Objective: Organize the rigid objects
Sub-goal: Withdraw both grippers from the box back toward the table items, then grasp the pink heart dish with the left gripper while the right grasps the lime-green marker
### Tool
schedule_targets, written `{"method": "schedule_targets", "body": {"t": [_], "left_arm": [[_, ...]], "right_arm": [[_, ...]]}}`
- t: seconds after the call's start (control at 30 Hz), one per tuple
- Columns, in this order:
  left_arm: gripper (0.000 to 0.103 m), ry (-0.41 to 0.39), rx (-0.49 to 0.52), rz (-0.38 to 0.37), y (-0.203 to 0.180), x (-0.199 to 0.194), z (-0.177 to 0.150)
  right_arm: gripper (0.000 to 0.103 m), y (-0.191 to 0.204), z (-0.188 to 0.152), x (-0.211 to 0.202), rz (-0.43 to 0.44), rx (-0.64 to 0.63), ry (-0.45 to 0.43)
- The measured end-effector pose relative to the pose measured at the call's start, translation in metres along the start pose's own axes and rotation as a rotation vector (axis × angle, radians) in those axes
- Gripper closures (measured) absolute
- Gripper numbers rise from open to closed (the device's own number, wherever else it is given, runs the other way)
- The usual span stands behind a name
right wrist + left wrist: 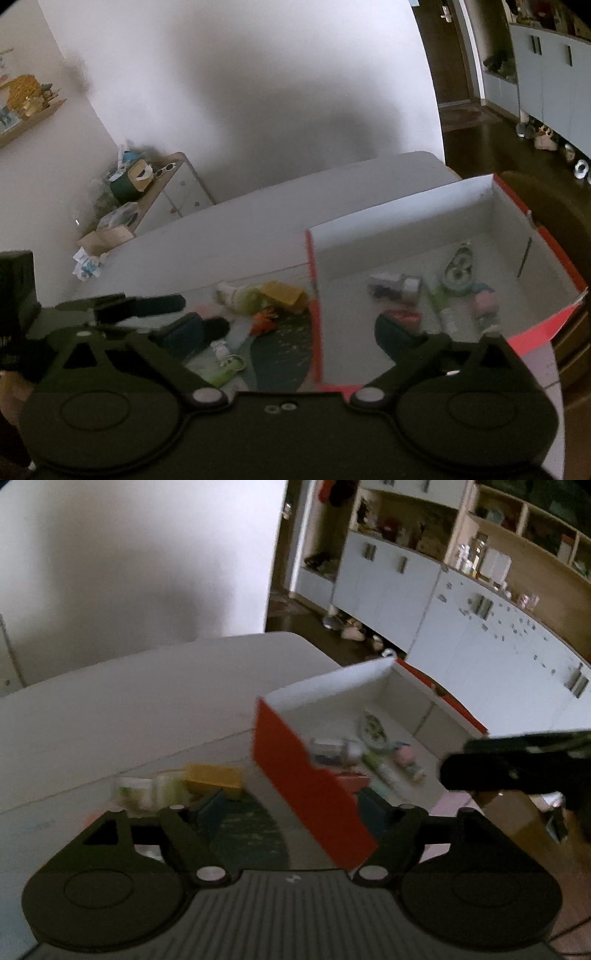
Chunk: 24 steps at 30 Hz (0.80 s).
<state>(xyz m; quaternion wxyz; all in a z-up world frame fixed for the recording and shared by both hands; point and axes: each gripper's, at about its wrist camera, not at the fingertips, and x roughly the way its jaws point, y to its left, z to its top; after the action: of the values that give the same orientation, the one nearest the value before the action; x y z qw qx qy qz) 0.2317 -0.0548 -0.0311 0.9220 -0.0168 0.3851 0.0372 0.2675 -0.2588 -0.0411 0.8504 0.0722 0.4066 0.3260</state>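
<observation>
A red cardboard box (295, 775) with a white inside stands on the white table (147, 701). In it lie a small jar (332, 751), a tube (384, 768), a pink item (404, 755) and a round green-white piece (373, 727). Left of the box lie a yellow block (214, 779) and a blurred white-green item (147, 794). My left gripper (291, 805) hovers open over the box's near corner, holding nothing. My right gripper (295, 332) is open and empty above the box wall (314, 295). Its view shows the jar (395, 286), yellow block (282, 293) and a green tag (225, 369).
A dark green mat (280, 354) lies beside the box. The other gripper (147, 304) reaches in from the left. A low cabinet (173, 199) with clutter stands behind the table. Blue-grey cupboards (461, 627) and dark floor lie past the table's right edge.
</observation>
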Motion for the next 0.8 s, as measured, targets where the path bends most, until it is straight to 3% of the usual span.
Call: {"method": "schedule_targets", "body": {"t": [0.43, 0.8], "left_arm": [[0.021, -0.028, -0.083, 0.085, 0.097, -0.015, -0.017], [0.021, -0.001, -0.107, 0.132, 0.148, 0.016, -0.041]], "right_arm": [[0.001, 0.072, -0.041, 0.035, -0.027, -0.057, 0.039], [0.001, 0.113, -0.065, 0.096, -0.063, -0.079, 0.131]]}}
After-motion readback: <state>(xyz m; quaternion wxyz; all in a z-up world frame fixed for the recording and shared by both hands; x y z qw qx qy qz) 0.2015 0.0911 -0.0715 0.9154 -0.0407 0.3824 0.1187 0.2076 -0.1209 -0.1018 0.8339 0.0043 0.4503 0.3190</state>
